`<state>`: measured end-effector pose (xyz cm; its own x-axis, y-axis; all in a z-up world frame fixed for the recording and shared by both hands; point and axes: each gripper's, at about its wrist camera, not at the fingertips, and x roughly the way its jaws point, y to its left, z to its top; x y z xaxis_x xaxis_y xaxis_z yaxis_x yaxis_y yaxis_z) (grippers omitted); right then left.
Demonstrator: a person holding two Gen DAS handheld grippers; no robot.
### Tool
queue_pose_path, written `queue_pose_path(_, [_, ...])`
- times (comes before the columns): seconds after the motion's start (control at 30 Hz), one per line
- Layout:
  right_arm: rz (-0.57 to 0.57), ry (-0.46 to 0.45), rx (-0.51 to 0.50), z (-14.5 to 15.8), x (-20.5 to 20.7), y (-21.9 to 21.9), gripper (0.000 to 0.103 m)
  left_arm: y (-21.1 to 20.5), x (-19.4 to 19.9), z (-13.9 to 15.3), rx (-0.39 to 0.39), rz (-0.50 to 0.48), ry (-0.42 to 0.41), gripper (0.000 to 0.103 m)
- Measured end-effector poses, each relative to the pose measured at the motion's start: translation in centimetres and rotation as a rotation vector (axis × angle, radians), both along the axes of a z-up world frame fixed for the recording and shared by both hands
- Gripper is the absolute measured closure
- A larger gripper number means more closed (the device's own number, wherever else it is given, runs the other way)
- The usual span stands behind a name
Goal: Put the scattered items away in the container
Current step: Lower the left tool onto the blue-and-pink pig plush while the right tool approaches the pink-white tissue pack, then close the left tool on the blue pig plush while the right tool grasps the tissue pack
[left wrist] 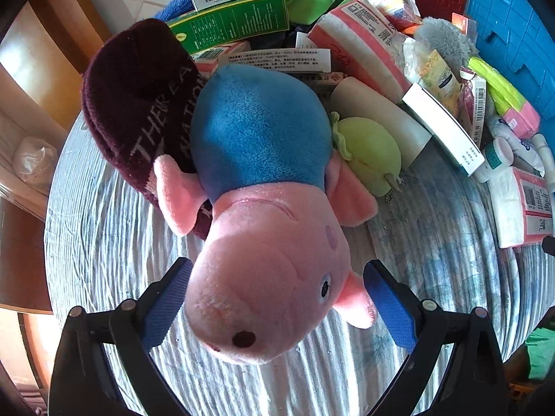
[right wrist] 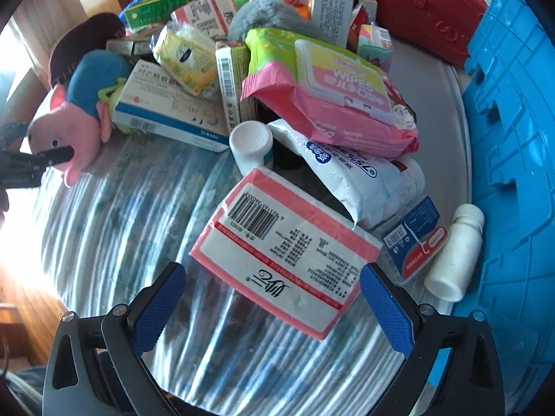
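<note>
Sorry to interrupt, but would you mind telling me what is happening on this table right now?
A person is tidying a cluttered pile using two handheld tongs. The left tongs are open around the head of a pink pig plush, not yet closed on it. The right tongs are open on either side of a pink tissue pack, which lies on the striped cloth. The blue container sits to the right, and nothing is lifted.

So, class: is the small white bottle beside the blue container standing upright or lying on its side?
Lying on its side. In the right wrist view the white bottle rests lengthwise on the striped cloth, next to the blue container.
</note>
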<state>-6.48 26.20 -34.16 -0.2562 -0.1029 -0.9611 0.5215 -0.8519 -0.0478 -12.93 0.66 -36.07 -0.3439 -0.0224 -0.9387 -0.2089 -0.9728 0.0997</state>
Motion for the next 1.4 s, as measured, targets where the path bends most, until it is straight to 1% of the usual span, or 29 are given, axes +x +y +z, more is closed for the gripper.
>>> queue_pose_path(0.17, [0.123, -0.002, 0.089, -2.6, -0.4, -1.2, 0.0, 0.0, -0.9, -2.1, -0.001, 0.009, -0.036, 0.003])
queue_pose_path(0.2, [0.145, 0.009, 0.104, -2.9, -0.5, -1.4, 0.0, 0.0, -1.1, -2.4, -0.001, 0.011, -0.039, 0.003])
queue_pose_path(0.37, [0.232, 0.067, 0.165, -3.8, -0.6, -2.3, 0.0, 0.2, -2.2, -3.4, -0.016, 0.021, -0.044, 0.003])
queue_pose_path(0.5, [0.274, 0.113, 0.205, -4.4, -0.7, -2.7, 0.0, 0.2, -2.8, -3.8, -0.027, 0.029, -0.044, 0.003])
queue_pose_path(0.67, [0.327, 0.141, 0.27, -4.7, -0.8, -3.4, 0.0, 0.3, -3.1, -4.0, -0.043, 0.035, -0.043, 0.003])
queue_pose_path(0.73, [0.343, 0.143, 0.287, -4.7, -0.8, -3.5, 0.0, 0.3, -3.0, -4.0, -0.044, 0.037, -0.04, 0.003])
queue_pose_path(0.9, [0.378, 0.1, 0.277, -5.3, -1.9, -3.3, 0.0, 0.4, -3.0, -4.3, -0.05, 0.035, -0.04, 0.003])
queue_pose_path(1.03, [0.373, 0.087, 0.257, -5.3, -2.8, -3.2, 0.0, 0.2, -3.0, -4.4, -0.051, 0.045, -0.039, 0.003])
queue_pose_path(1.13, [0.355, 0.066, 0.282, -5.3, -2.9, -3.2, 0.0, 0.1, -3.0, -4.4, -0.052, 0.043, -0.042, 0.003])
queue_pose_path(1.2, [0.319, 0.041, 0.303, -5.3, -2.9, -2.9, 0.0, 0.0, -3.0, -4.4, -0.047, 0.044, -0.045, 0.003])
queue_pose_path(1.3, [0.25, -0.018, 0.323, -5.2, -2.2, -2.1, 0.0, -0.2, -2.9, -4.3, -0.039, 0.043, -0.048, 0.003])
queue_pose_path(1.37, [0.25, -0.035, 0.322, -5.1, -1.3, -1.8, 0.0, -0.4, -2.9, -4.3, -0.032, 0.046, -0.051, 0.003])
queue_pose_path(1.4, [0.263, -0.029, 0.326, -5.2, -0.9, -1.8, 0.0, -0.3, -2.8, -4.3, -0.033, 0.044, -0.049, 0.003])
